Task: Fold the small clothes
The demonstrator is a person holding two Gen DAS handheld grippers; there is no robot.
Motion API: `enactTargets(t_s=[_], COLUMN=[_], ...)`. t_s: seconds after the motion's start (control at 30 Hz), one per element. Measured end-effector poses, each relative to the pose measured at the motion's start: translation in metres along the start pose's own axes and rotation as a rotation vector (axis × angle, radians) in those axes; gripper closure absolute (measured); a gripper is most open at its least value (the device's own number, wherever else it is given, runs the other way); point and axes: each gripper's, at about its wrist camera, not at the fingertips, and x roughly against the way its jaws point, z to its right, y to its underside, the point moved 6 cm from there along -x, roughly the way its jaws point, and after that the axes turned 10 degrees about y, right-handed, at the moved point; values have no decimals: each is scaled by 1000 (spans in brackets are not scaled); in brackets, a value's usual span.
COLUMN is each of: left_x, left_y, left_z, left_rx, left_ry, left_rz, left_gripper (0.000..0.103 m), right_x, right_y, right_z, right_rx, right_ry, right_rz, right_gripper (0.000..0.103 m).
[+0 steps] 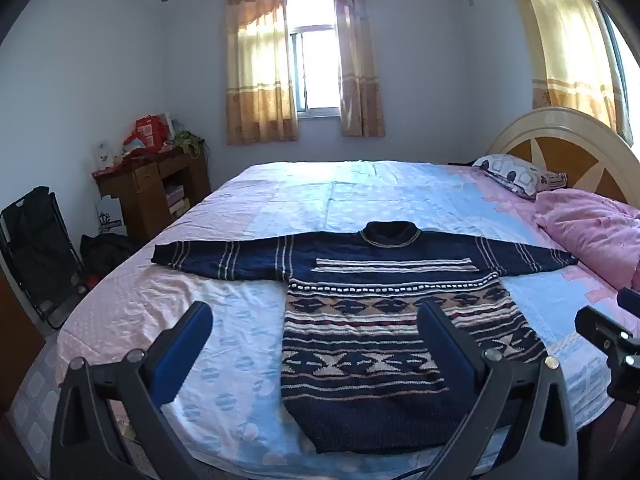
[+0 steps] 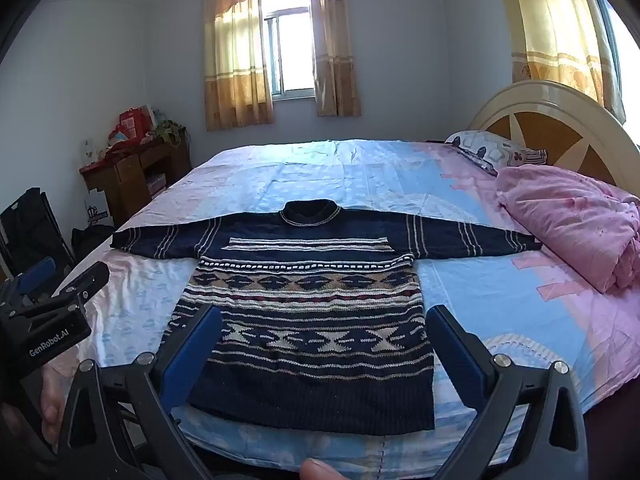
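Note:
A navy knit sweater (image 1: 372,320) with cream and tan bands lies flat on the bed, face up, both sleeves spread wide and collar toward the window; it also shows in the right wrist view (image 2: 312,312). My left gripper (image 1: 316,316) is open and empty, held above the near edge of the bed over the sweater's left hem area. My right gripper (image 2: 326,320) is open and empty, held above the sweater's hem. The right gripper's body shows at the right edge of the left view (image 1: 612,344), and the left gripper's body shows at the left of the right view (image 2: 52,312).
The bed sheet (image 1: 248,344) is pale blue and pink. A bunched pink quilt (image 2: 572,220) and a patterned pillow (image 2: 484,152) lie by the round headboard (image 2: 560,120) at right. A wooden desk (image 1: 152,184) with clutter and a black folding chair (image 1: 36,248) stand at left.

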Motion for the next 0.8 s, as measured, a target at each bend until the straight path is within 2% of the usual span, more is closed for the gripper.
enactTargets(t_s=[0.2, 0.23, 0.27, 0.8], left_x=[6, 2, 0, -1], left_y=[1, -3, -3, 1], left_z=[8, -3, -8, -10], left_rx=[3, 37, 50, 43], left_ry=[-40, 2, 6, 5], left_rz=[20, 1, -5, -1], left_gripper=[0, 0, 0, 0], right_x=[0, 0, 0, -11], right_y=[0, 0, 0, 9], right_z=[0, 0, 0, 2], right_rx=[3, 4, 5, 0], right_ry=[1, 1, 2, 0], right_rz=[-4, -2, -2, -11], right_gripper=[1, 1, 1, 1])
